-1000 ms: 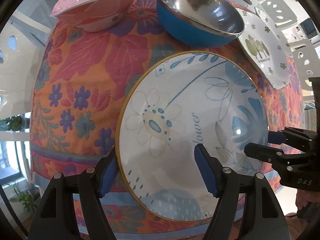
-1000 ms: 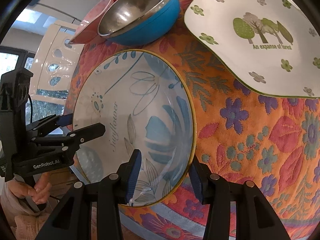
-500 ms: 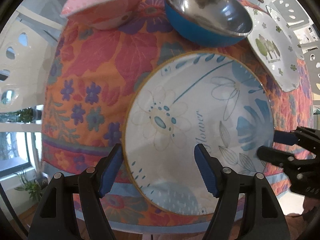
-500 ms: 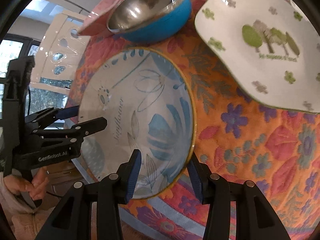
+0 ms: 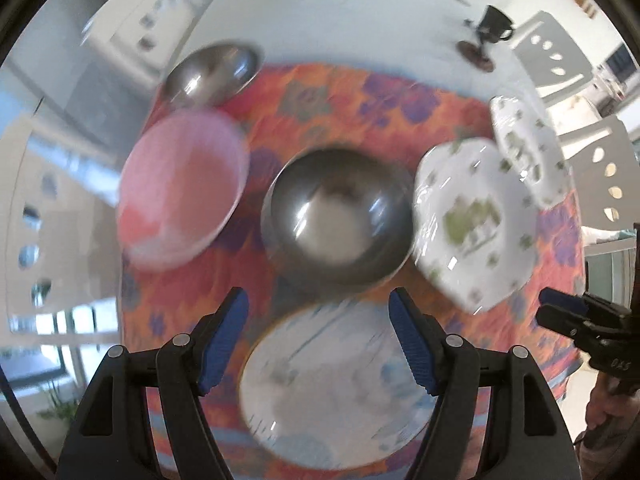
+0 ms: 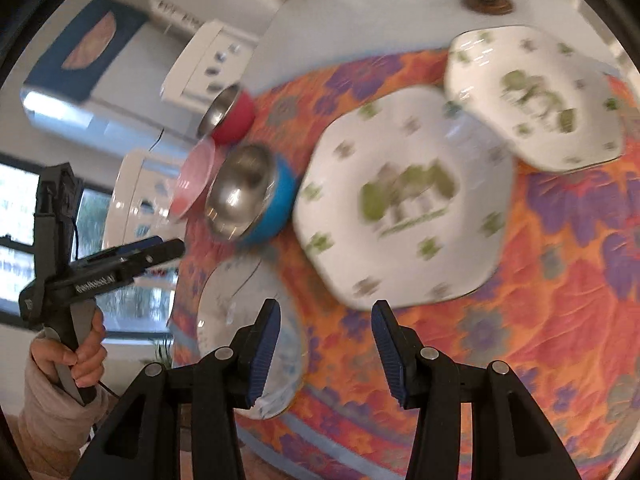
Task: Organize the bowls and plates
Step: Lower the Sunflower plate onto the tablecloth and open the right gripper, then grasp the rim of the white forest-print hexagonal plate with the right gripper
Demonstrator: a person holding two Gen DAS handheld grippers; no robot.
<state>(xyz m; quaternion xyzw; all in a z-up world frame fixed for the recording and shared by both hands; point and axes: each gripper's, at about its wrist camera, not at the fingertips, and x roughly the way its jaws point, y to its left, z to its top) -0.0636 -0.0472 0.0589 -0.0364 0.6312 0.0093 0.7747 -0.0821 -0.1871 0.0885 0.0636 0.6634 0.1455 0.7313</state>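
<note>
The blue flower plate (image 5: 336, 384) lies at the near edge of the floral cloth, below my open, empty left gripper (image 5: 320, 340); it also shows in the right wrist view (image 6: 244, 320). Behind it stand the blue steel bowl (image 5: 340, 216) (image 6: 248, 196), the pink bowl (image 5: 180, 196) (image 6: 196, 176) and a red steel bowl (image 5: 212, 72) (image 6: 230, 112). Two white tree plates (image 6: 404, 200) (image 6: 536, 100) lie to the right. My right gripper (image 6: 326, 356) is open and empty, raised above the cloth near the flower plate.
The floral cloth (image 6: 560, 300) covers the near end of a white table (image 5: 360, 20). A black cup on a small stand (image 5: 486, 36) is at the far right. White chairs (image 5: 580, 80) stand around the table. Both views are motion-blurred.
Both grippers have pulled back and up from the flower plate, which stays on the cloth. The views now take in the whole table.
</note>
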